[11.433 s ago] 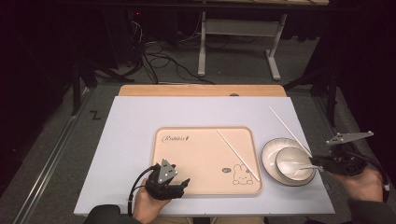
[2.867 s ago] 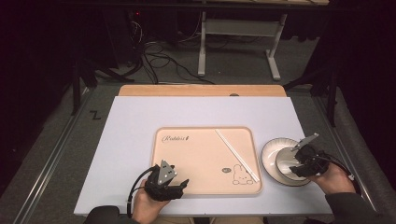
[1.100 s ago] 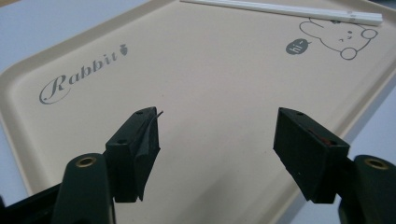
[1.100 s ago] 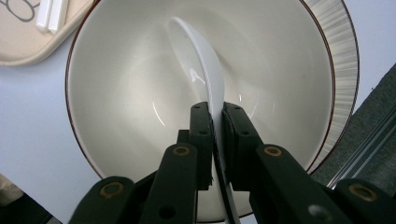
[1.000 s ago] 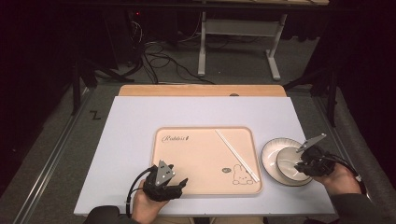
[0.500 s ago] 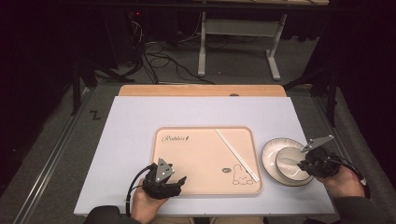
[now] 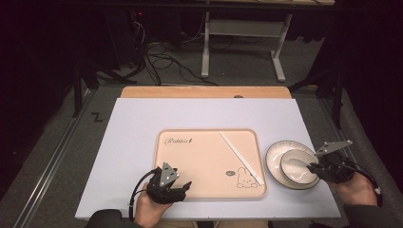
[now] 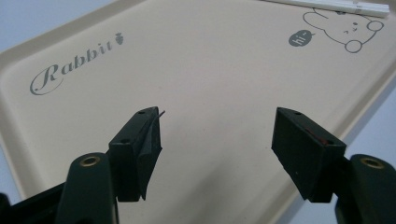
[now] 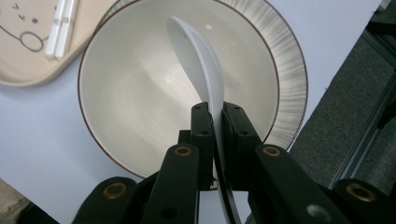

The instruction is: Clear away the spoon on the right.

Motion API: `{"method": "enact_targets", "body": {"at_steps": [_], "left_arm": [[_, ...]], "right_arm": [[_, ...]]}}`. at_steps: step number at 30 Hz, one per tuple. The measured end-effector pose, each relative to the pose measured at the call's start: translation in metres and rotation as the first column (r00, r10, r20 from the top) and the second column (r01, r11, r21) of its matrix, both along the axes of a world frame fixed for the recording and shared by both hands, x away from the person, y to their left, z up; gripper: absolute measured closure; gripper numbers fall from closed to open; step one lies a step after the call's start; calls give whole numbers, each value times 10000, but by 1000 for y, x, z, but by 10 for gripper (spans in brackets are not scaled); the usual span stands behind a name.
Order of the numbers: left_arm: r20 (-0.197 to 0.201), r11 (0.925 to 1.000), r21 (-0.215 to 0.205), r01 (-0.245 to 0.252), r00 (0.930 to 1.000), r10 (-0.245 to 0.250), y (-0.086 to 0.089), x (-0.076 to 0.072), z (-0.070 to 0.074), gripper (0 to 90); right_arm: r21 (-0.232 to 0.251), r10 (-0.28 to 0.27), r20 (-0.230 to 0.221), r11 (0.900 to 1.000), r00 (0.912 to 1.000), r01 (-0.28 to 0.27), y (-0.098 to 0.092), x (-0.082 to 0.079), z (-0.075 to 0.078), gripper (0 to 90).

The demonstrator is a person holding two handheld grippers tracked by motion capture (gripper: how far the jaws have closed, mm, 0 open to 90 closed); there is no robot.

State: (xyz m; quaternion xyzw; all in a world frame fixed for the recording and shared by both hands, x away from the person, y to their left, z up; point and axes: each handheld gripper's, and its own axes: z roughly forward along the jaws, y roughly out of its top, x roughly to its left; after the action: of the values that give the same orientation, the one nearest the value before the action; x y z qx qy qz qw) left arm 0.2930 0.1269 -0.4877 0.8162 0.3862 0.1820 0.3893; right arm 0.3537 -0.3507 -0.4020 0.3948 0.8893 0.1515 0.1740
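R gripper (image 9: pixel 215 116) view, close up: jaws pinched tight on handle of white spoon (image 9: pixel 194 56), its scoop end out over the bowl (image 9: pixel 121 116); bowl sits in a striped plate (image 9: pixel 285 60). High view gives the layout instead: bowl + plate near desk's (image 7: pixel 142 123) right edge, toward the front-right corner, just beside the tray (image 7: pixel 199 161). L gripper (image 8: pixel 217 140) view: jaws wide apart, nothing between them, over the tray's bare middle; "Rabbit" print and rabbit drawing ahead. High view puts L gripper at tray's front-left corner, close to desk's front edge. Chopsticks (image 7: pixel 240 156) lie diagonally along tray's right side. Desk's left half and back strip are bare; little room betw. plate and right edge.
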Motion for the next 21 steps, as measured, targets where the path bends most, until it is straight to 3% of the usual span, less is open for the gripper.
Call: {"method": "enact_targets", "body": {"at_steps": [10,14,17,21], "left_arm": [[-75,10000,-72,58,10000,-59,1,0,1,330],[-599,9958,-832,383,9973,-434,-1,4,2,327],[-659,9971,-526,552,9961,-586,-6,6,0,326],[-707,9965,-457,698,9948,-729,-9,9,-1,326]], "right_arm": [[420,44,688,9991,9976,-74,8,-13,15,850],[652,201,819,9975,9964,-255,14,-17,21,850],[685,328,1043,9968,9940,-401,18,-23,27,850],[957,463,1429,9936,9887,-604,28,-26,31,850]]}}
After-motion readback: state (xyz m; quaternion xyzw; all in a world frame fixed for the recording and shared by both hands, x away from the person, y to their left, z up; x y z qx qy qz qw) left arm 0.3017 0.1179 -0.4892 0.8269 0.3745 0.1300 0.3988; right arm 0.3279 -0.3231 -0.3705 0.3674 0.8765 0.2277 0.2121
